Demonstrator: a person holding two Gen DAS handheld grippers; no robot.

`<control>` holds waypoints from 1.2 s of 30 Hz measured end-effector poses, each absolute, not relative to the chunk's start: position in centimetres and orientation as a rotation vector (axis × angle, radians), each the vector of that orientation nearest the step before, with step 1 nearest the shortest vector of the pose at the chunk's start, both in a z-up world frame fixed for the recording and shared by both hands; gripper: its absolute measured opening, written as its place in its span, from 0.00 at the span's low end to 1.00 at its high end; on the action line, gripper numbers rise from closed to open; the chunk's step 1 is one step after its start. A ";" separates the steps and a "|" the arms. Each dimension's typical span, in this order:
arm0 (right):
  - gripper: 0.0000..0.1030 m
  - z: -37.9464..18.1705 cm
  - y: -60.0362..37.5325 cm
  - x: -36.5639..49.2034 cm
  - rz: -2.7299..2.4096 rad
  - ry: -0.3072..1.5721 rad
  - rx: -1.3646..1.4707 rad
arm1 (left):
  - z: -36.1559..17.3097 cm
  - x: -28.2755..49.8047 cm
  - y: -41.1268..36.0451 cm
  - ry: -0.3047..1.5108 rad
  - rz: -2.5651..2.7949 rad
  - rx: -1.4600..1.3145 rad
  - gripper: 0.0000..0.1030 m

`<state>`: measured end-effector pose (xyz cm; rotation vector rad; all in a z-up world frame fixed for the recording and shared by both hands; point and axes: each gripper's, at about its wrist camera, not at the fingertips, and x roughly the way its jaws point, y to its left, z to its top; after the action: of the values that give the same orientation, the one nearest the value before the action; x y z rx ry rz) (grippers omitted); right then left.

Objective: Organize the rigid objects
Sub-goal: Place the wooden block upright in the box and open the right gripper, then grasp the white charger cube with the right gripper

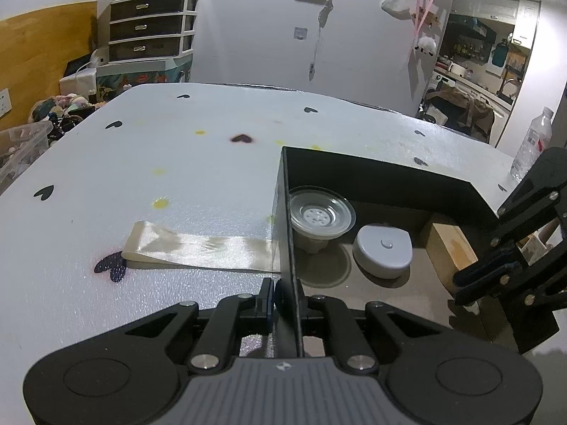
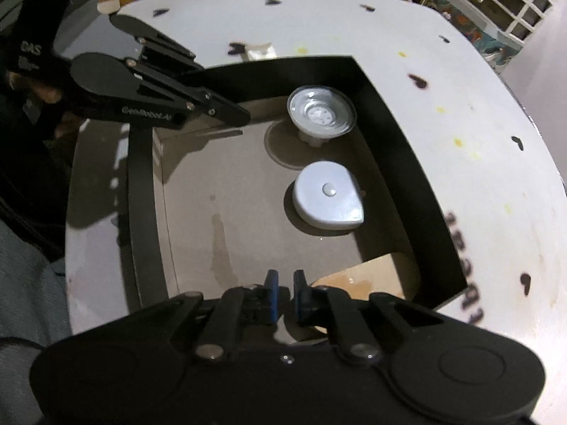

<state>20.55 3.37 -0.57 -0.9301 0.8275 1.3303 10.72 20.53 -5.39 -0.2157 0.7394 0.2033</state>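
Left gripper [image 1: 286, 295] clamps the box wall [image 1: 288, 233]; lid [image 2: 327, 194] apparently lies flat.

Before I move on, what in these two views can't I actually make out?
- Wooden block: left wrist view, right gripper covers its right end; right wrist view, gripper body hides most of it.
- Left gripper grip on box wall: contact hidden behind the wall.
- Table print: right wrist view, blurred, unreadable.
- Bottle: left wrist view, label too small.
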 end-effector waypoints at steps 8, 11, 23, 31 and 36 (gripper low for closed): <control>0.36 2.4 1.5 20.2 1.299 0.731 -0.725 | -5.2 10.9 20.3 0.747 0.217 -0.212 0.08; 0.51 3.3 0.5 19.9 1.262 0.691 -0.651 | -5.0 10.8 20.2 0.747 0.220 -0.209 0.07; 0.79 3.5 -3.8 19.5 1.053 0.625 -0.347 | -3.7 10.2 19.4 0.721 0.256 -0.186 0.05; 0.82 2.4 -7.3 20.0 0.954 0.624 -0.170 | -2.7 9.9 18.6 0.697 0.301 -0.171 0.02; 0.90 1.3 -9.5 20.2 0.869 0.603 -0.085 | -2.6 9.8 18.0 0.674 0.343 -0.159 0.02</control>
<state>20.21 -9.52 1.35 -0.0855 0.6026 0.8686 9.83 17.98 -2.61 -0.1586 0.6737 0.3428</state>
